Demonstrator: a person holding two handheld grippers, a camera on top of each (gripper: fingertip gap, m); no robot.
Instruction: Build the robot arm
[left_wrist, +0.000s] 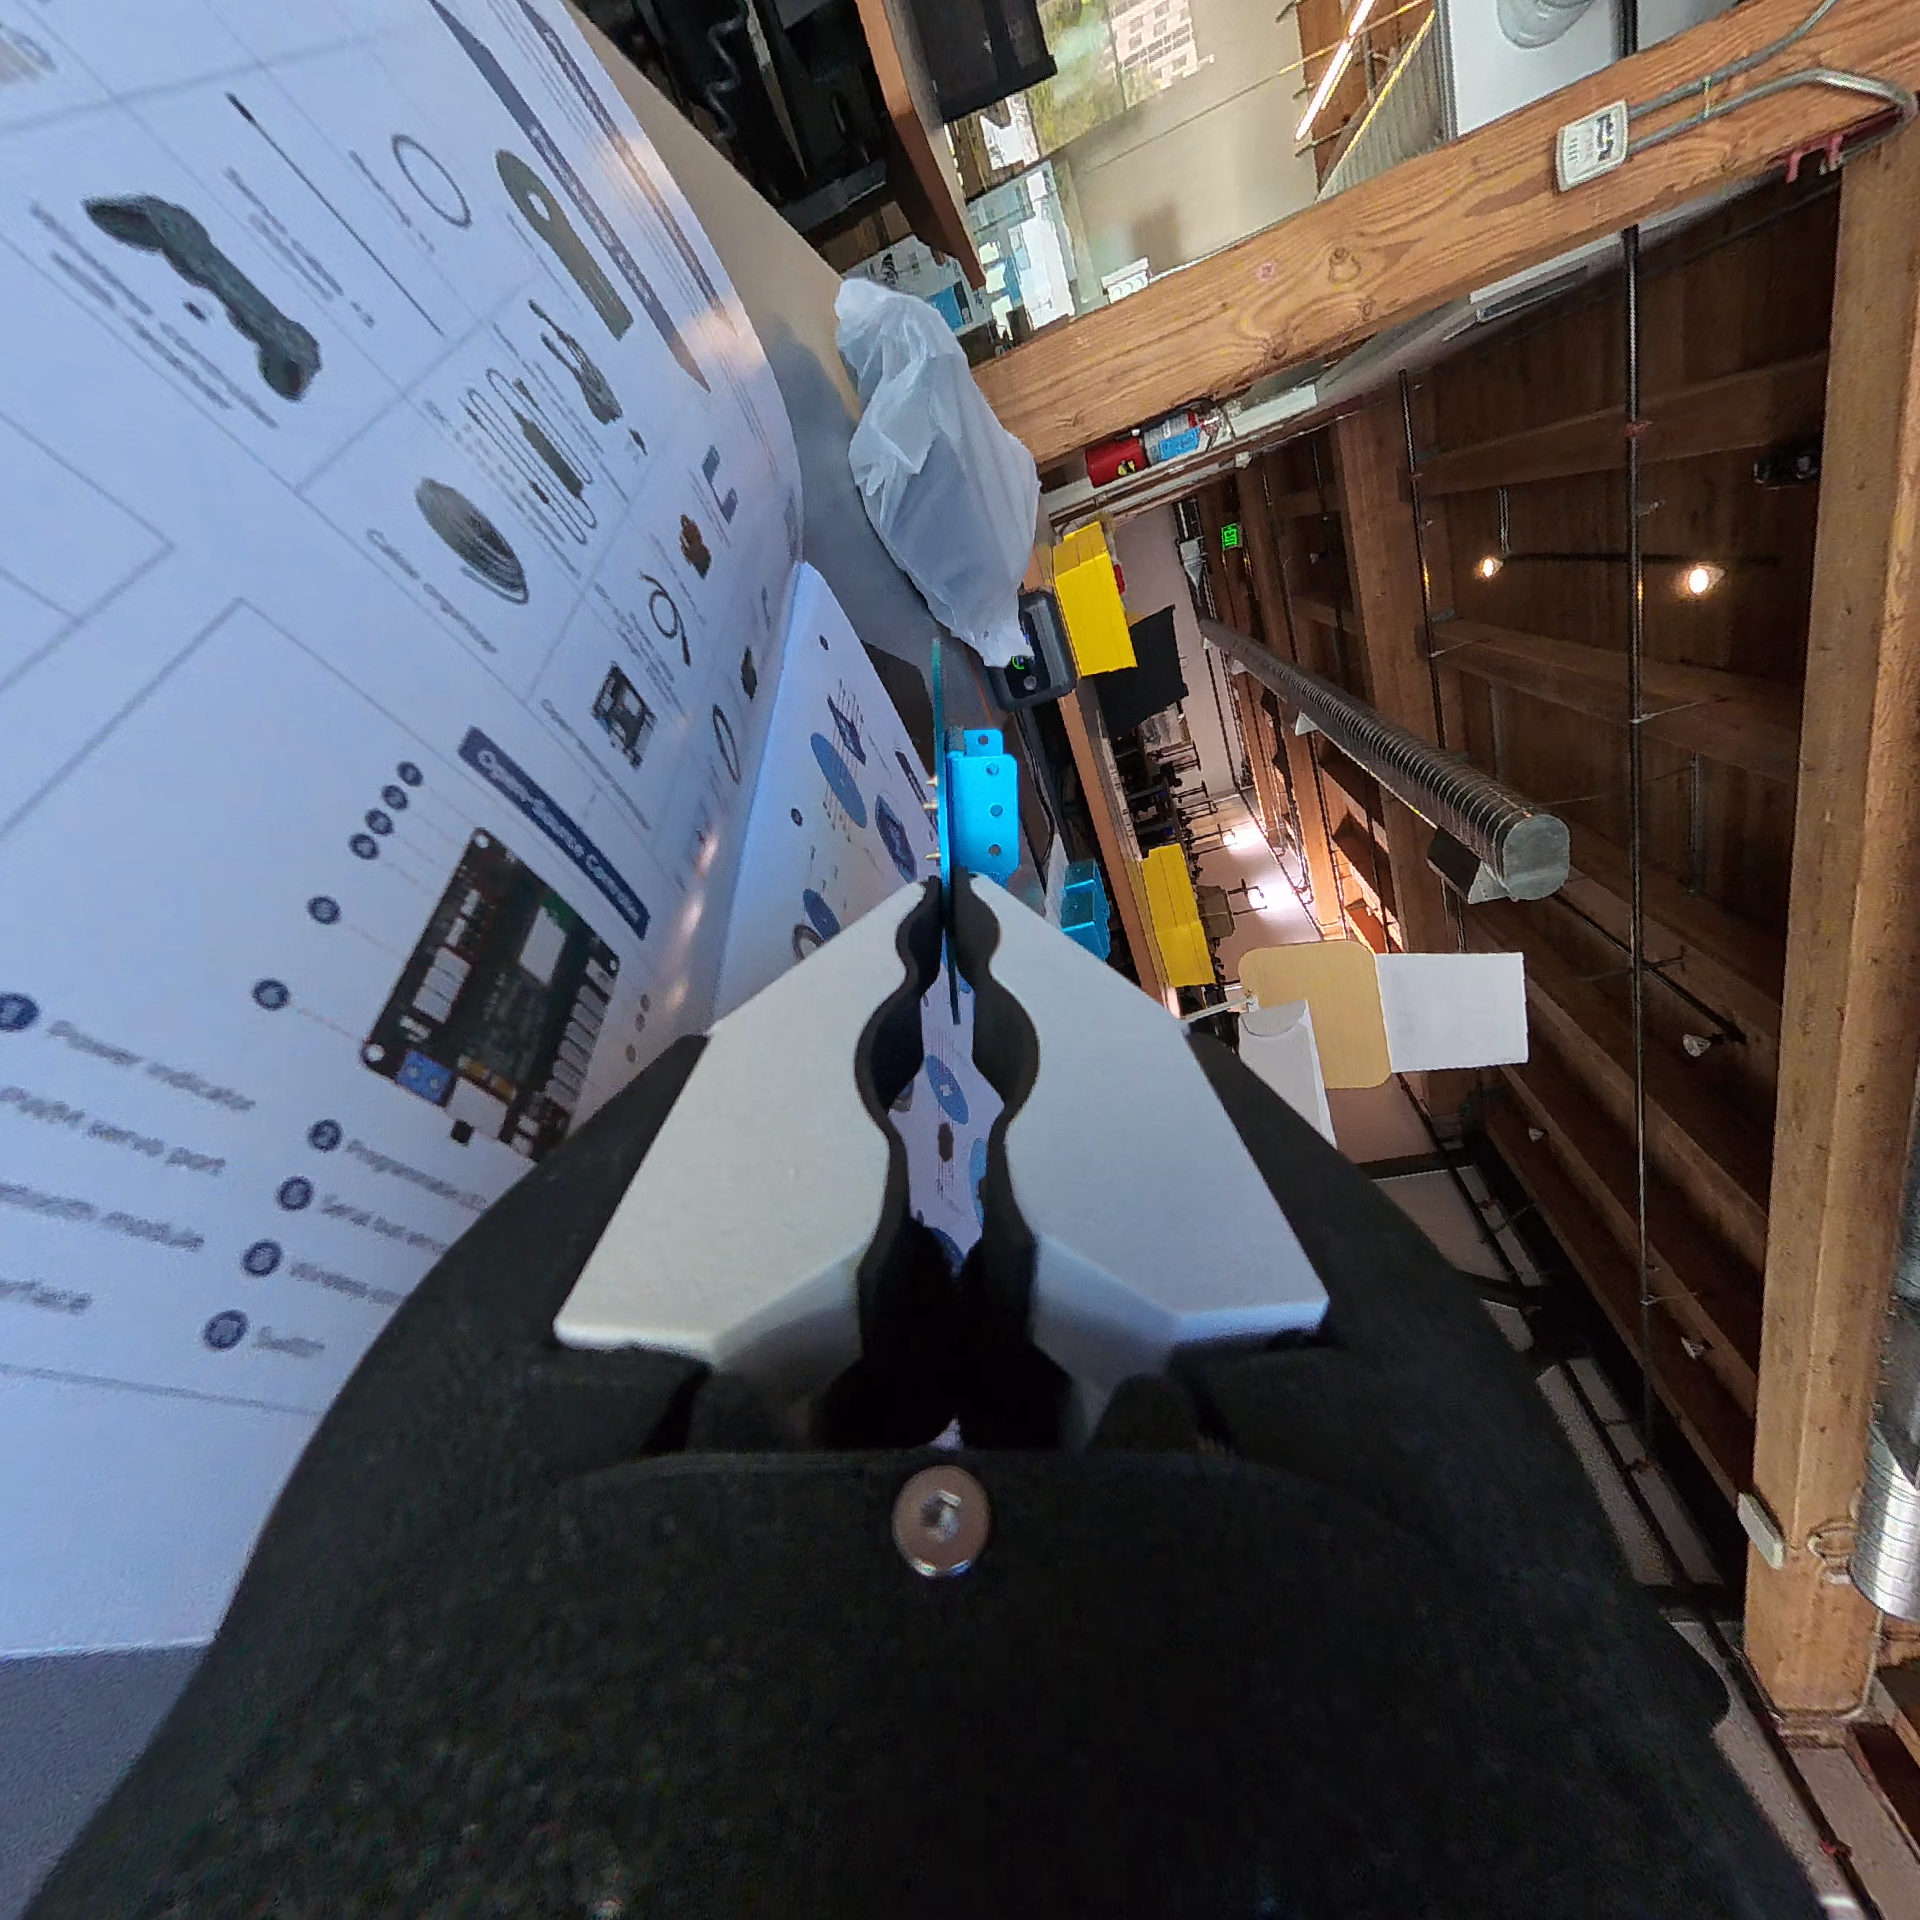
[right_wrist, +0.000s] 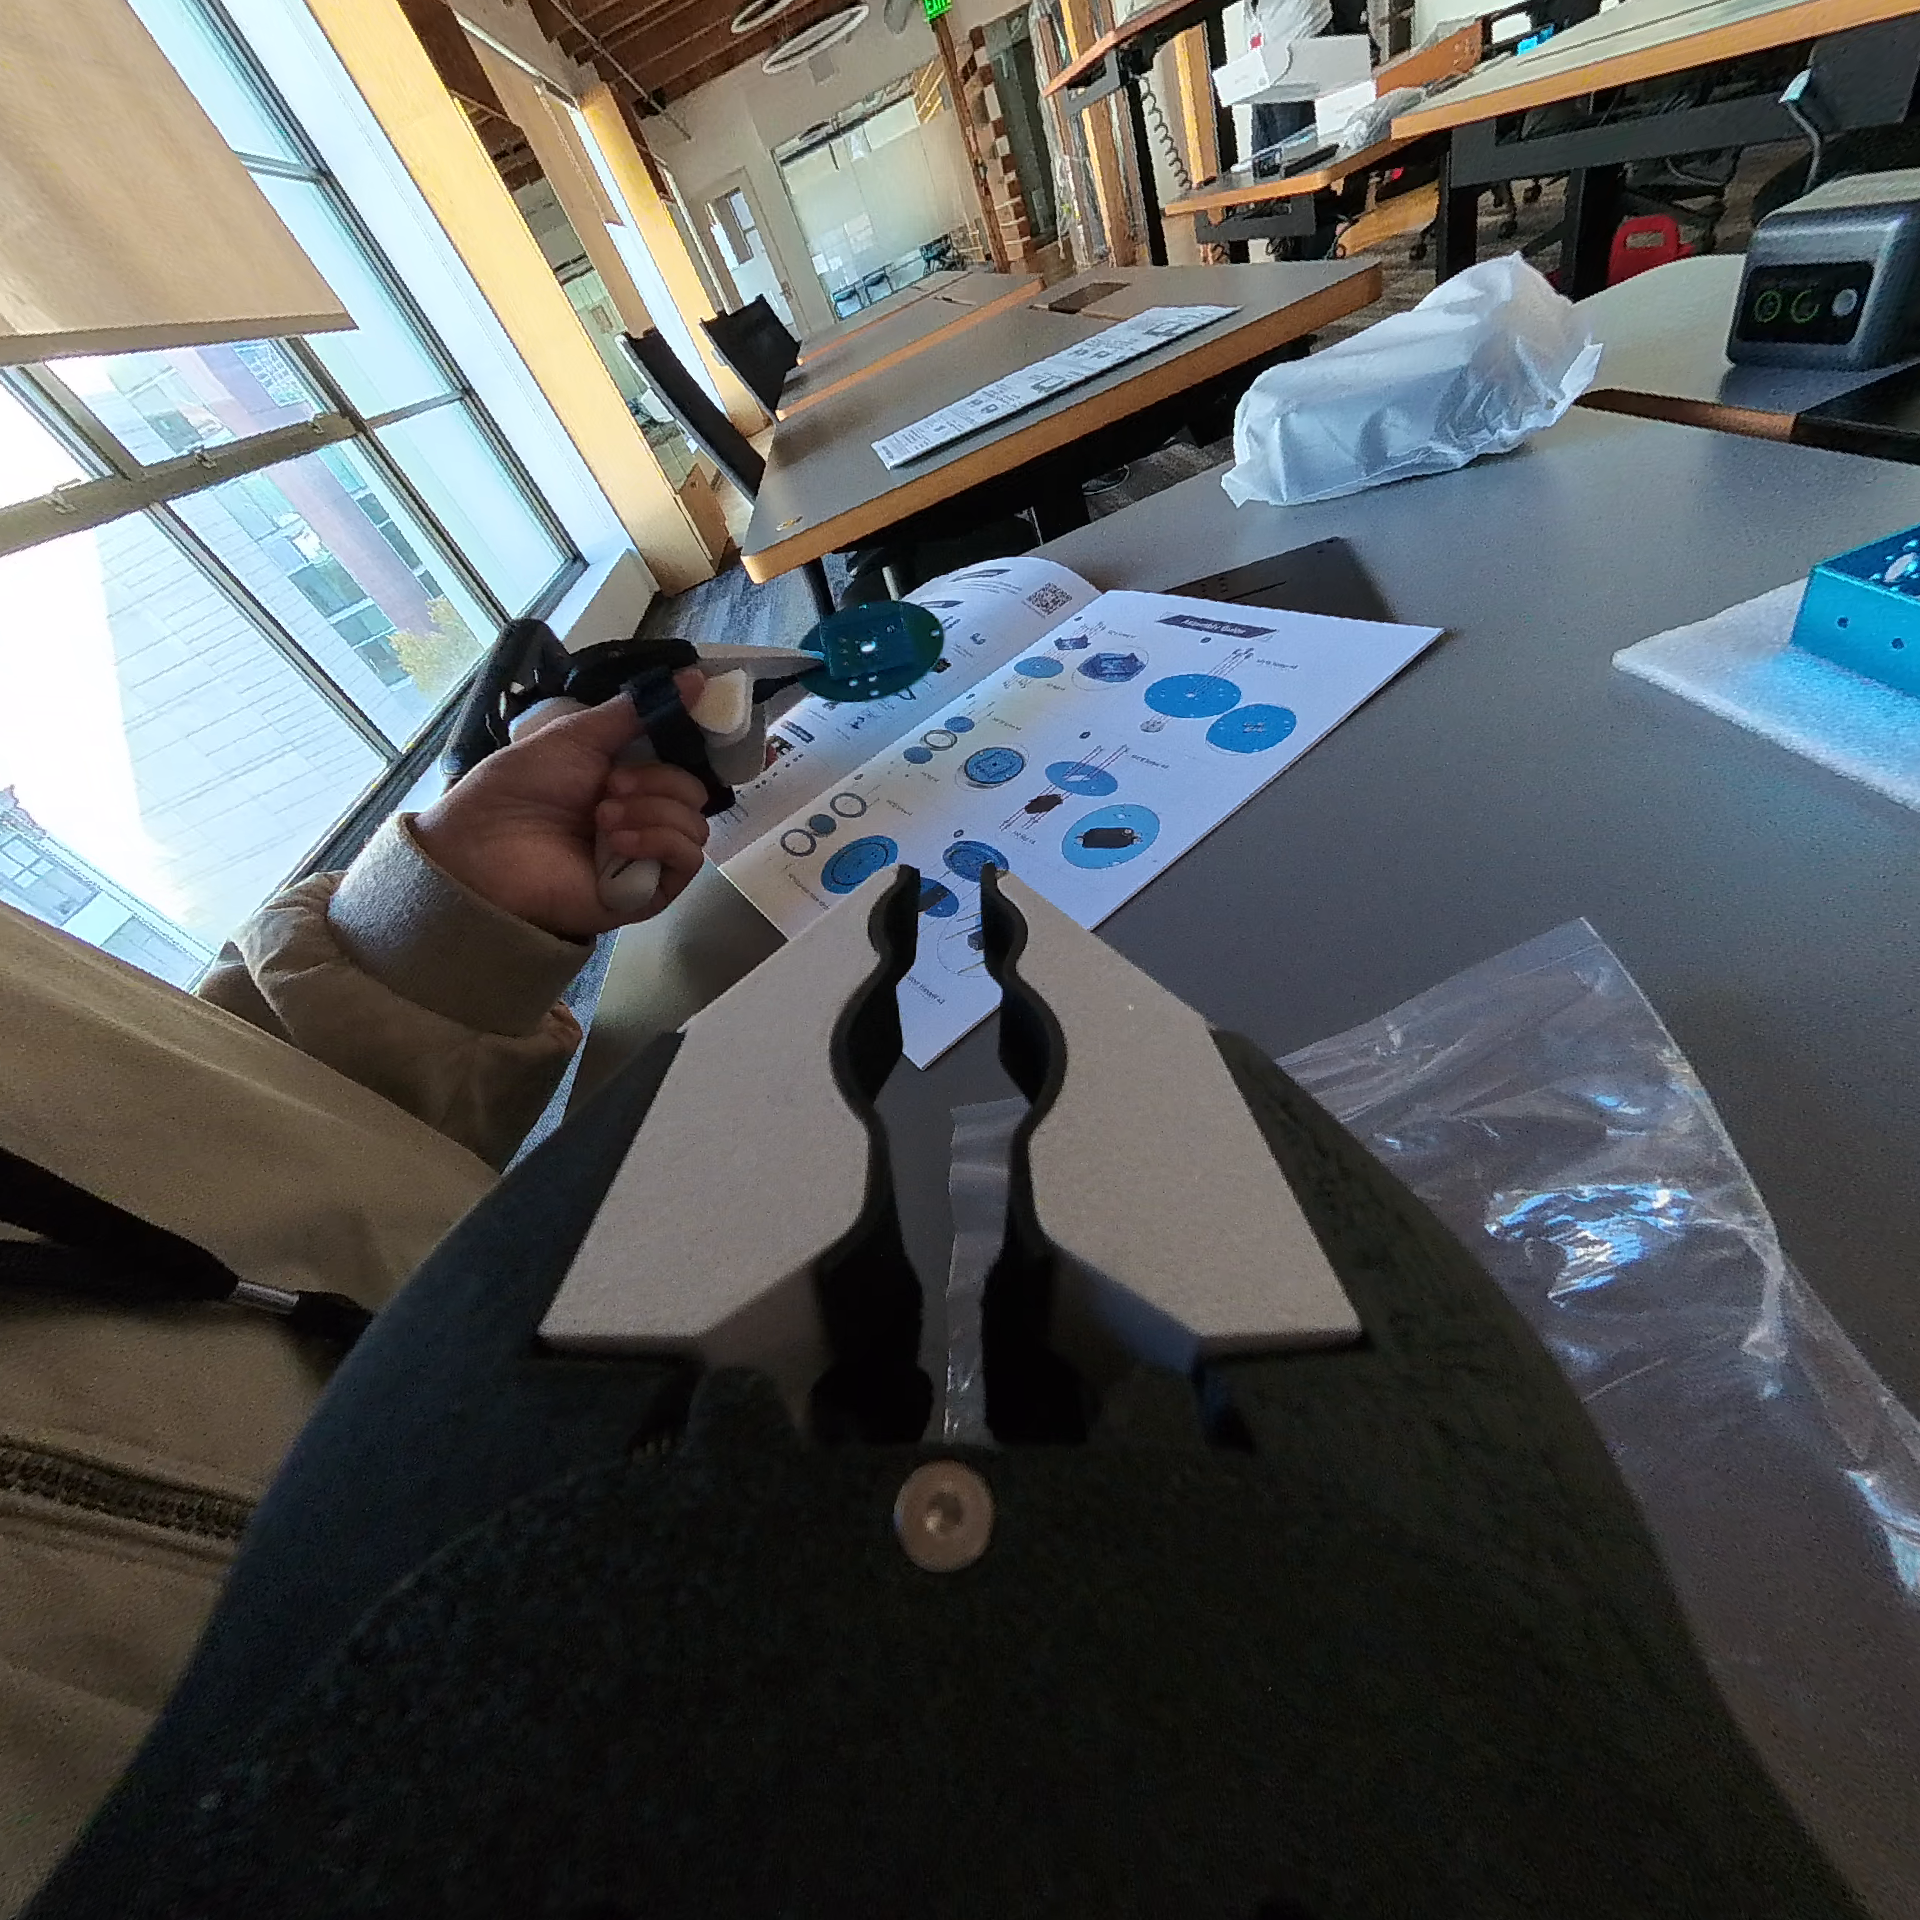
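Bright daylight from blown-out windows (right_wrist: 208, 540); fisheye edges; booklet (left_wrist: 312, 727) print blurred close up.

In my right wrist view, an open printed booklet (right_wrist: 1081, 748) lies flat on the grey table (right_wrist: 1558, 831) at the centre of the frame, its pages covered in blue round diagrams. A crumpled white plastic bag (right_wrist: 1423, 384) sits on the table at upper right, with a grey device (right_wrist: 1823, 286) at the right edge behind it. A clear plastic sleeve (right_wrist: 1621, 1195) lies at lower right. A blue metal part (right_wrist: 1870, 623) rests on a white foam pad (right_wrist: 1766, 696) at the right edge. Large windows (right_wrist: 239, 582) fill the left side. My left wrist view, turned sideways, shows wooden ceiling beams (left_wrist: 1455, 239) at upper right.
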